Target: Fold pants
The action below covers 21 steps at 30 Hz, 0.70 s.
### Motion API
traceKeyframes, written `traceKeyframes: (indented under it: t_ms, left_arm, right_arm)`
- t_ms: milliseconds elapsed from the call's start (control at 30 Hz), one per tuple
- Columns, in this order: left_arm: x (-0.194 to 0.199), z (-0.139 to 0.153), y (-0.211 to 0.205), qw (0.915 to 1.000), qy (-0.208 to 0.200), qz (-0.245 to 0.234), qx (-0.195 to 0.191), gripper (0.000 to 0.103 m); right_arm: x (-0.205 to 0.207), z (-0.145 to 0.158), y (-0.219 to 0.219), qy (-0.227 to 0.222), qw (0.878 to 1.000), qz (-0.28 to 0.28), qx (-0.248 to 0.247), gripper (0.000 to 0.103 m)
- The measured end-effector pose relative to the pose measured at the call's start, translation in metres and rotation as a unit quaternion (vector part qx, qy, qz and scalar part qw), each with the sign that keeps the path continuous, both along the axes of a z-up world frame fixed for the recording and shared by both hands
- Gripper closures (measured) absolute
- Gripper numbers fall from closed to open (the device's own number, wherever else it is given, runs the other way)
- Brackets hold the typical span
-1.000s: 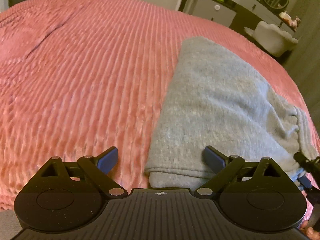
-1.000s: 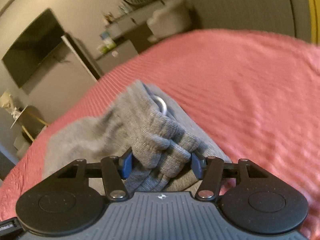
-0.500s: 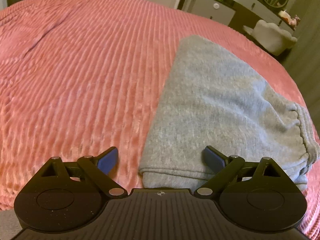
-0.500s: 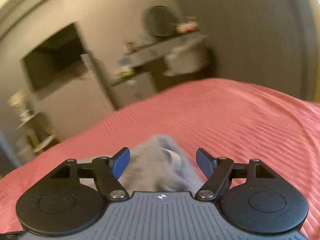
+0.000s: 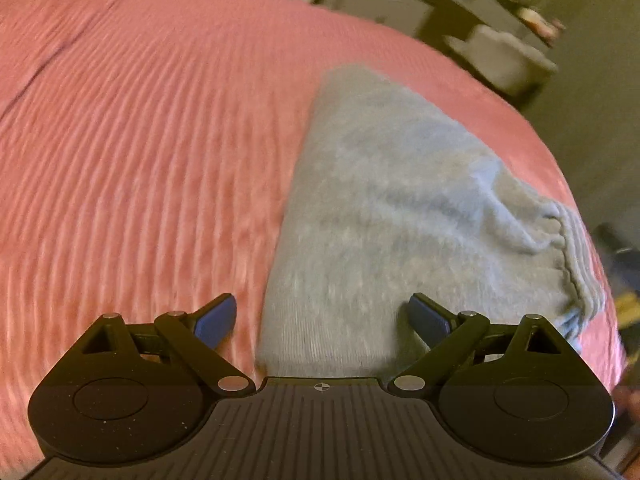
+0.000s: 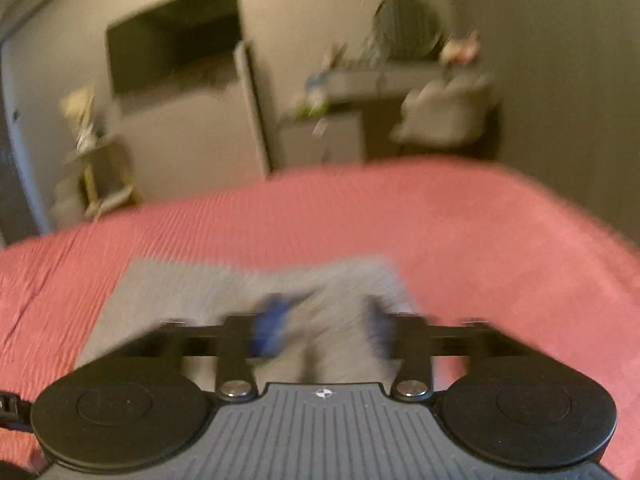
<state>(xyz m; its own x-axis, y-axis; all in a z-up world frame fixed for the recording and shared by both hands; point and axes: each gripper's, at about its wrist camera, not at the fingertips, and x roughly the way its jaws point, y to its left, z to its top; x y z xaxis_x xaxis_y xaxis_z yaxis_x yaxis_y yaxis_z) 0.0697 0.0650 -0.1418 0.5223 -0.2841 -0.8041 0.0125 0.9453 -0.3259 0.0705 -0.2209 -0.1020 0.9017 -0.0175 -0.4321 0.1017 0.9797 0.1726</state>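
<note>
The grey knit pants (image 5: 400,216) lie folded into a compact bundle on the pink ribbed bedspread (image 5: 140,140), with the ribbed waistband at the right end. My left gripper (image 5: 322,316) is open and empty, just above the bundle's near edge. In the right wrist view the pants (image 6: 224,284) lie below and ahead. My right gripper (image 6: 324,328) is blurred by motion; its blue pads stand apart with a gap between them and hold nothing.
The bed's far right edge drops off toward a dark vanity desk (image 5: 460,4) and a pale chair (image 5: 504,56). In the right wrist view a wall TV (image 6: 176,36), a white cabinet (image 6: 200,128) and a small side table (image 6: 96,160) stand beyond the bed (image 6: 480,220).
My right gripper let go of the waistband, opened, lifted away, and has now narrowed somewhat. My left gripper moved slightly forward over the bundle. The pants settled flat on the bed.
</note>
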Motion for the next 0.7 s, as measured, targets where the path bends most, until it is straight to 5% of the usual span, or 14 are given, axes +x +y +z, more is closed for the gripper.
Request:
traceKeyframes:
  t_ms: [100, 200, 333, 600, 700]
  left_arm:
    - [0.019, 0.002, -0.001, 0.9987, -0.018, -0.045, 0.015, 0.006]
    - [0.047, -0.004, 0.001, 0.9930, -0.004, -0.109, -0.045, 0.005]
    - [0.086, -0.021, 0.010, 0.9894, 0.026, -0.113, -0.088, 0.005]
    - [0.126, -0.065, 0.024, 0.9544, 0.085, -0.190, -0.214, 0.004]
    - [0.130, -0.070, 0.022, 0.9472, 0.081, -0.211, -0.227, 0.002]
  right_arm:
    - [-0.006, 0.002, -0.029, 0.010, 0.999, 0.046, 0.024, 0.003]
    - [0.011, -0.014, -0.054, 0.099, 0.984, 0.101, 0.107, 0.003]
    - [0.041, -0.034, -0.075, 0.164, 0.964, 0.129, 0.167, 0.003]
    - [0.088, -0.078, -0.113, 0.250, 0.910, 0.188, 0.272, 0.002]
    - [0.099, -0.091, -0.121, 0.262, 0.891, 0.218, 0.299, 0.002]
